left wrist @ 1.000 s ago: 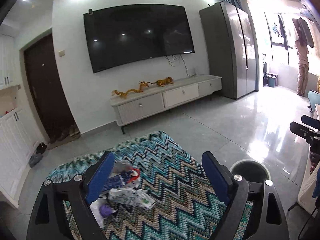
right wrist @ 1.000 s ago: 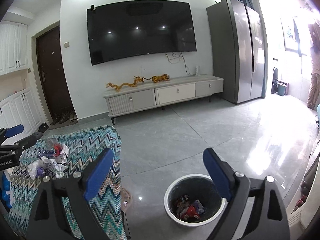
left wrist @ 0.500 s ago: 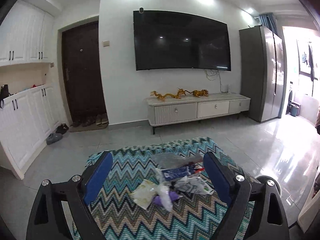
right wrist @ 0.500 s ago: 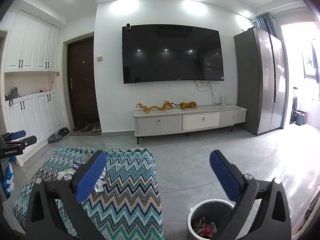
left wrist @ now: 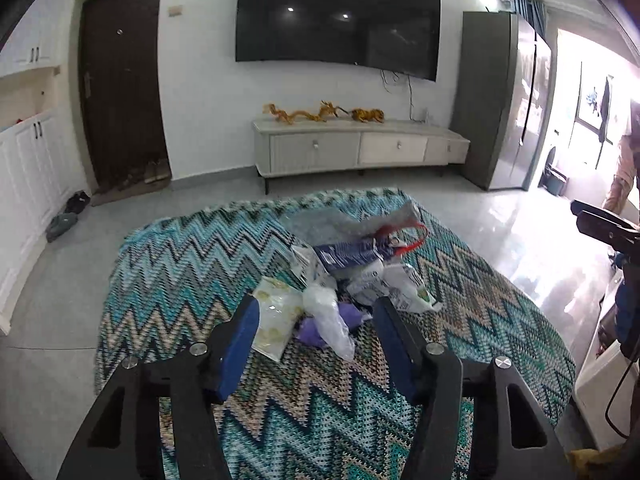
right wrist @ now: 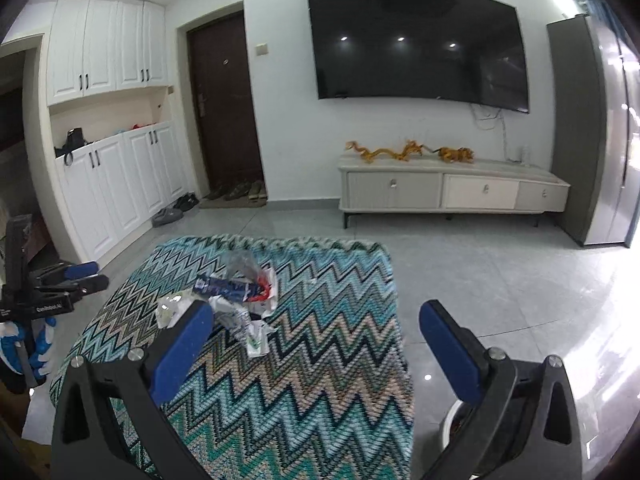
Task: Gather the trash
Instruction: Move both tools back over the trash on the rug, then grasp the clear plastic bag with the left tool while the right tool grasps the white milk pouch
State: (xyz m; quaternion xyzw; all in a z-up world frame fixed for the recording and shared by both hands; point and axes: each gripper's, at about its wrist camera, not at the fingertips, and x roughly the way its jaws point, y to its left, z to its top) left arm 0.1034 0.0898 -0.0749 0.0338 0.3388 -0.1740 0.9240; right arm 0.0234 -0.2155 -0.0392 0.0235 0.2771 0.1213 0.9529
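A pile of trash lies on the zigzag-patterned cloth (left wrist: 180, 264) over the table: a blue packet (left wrist: 352, 252), a yellow-white wrapper (left wrist: 276, 316), a crumpled clear plastic film (left wrist: 328, 320), a purple scrap (left wrist: 350, 316) and white wrappers (left wrist: 400, 284). My left gripper (left wrist: 316, 320) points down at the near side of the pile. Its jaws are closing, with the clear film and purple scrap between the tips; the pads do not touch them. My right gripper (right wrist: 318, 336) stands wide open over the cloth (right wrist: 320, 280), nothing between its fingers, the pile (right wrist: 240, 296) ahead to its left.
A white-rimmed bin (right wrist: 450, 424) with trash stands on the floor under the right gripper's right finger. A TV cabinet (right wrist: 452, 188), a dark door (right wrist: 224, 108), shoes (right wrist: 240, 190), white cupboards (right wrist: 112, 184) and a fridge (left wrist: 512, 108) line the walls. A person (left wrist: 624, 168) stands far right.
Both views swung left, off the bin and towards the table. The left gripper came down to the pile and its jaws narrowed around the clear film. The right gripper stayed wide open.
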